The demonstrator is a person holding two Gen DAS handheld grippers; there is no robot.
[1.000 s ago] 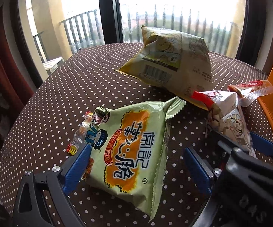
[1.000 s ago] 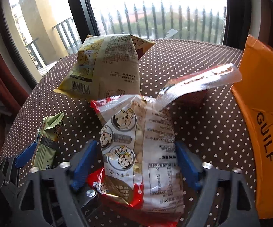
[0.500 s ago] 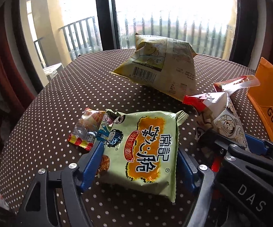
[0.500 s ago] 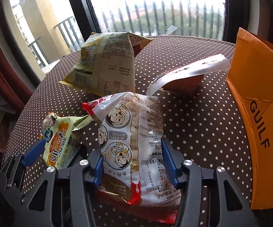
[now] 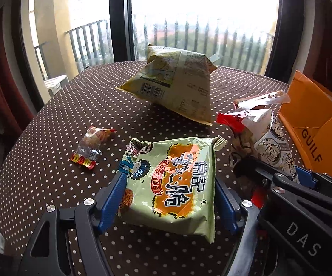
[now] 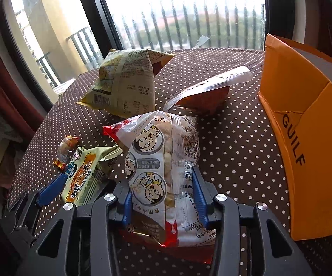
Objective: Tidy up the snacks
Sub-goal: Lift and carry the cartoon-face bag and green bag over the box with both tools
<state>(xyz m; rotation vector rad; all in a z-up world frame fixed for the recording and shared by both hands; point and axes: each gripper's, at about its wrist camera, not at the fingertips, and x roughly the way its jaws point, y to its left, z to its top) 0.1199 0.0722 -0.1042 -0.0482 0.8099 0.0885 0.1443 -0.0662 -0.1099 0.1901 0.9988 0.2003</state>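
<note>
We have a packet in each tool: our left gripper (image 5: 169, 197) is clamped across the green noodle packet (image 5: 172, 177), its blue pads pressed to both long edges, and our right gripper (image 6: 163, 195), whose jaws have just been closing, squeezes the white-and-red cartoon snack bag (image 6: 163, 158) between its pads, the film bulging above them. In the left wrist view the small candy (image 5: 90, 147) lies at ten o'clock from the green packet, the big yellow bag (image 5: 177, 85) at twelve o'clock, and the orange box (image 5: 315, 126) at two o'clock, with the right tool close at three o'clock. In the right wrist view the orange box stands open at three o'clock on the dotted tablecloth (image 6: 234, 138), well apart from our bag, and a clear-topped red packet (image 6: 207, 92) sits at twelve o'clock. We judge the risks to be these: slippery film could slide out of either pinch, since air-filled bags give under pressure; a harder squeeze could crush the contents; and our two tools ride so near each other that swinging both toward the box could knock them together.
</note>
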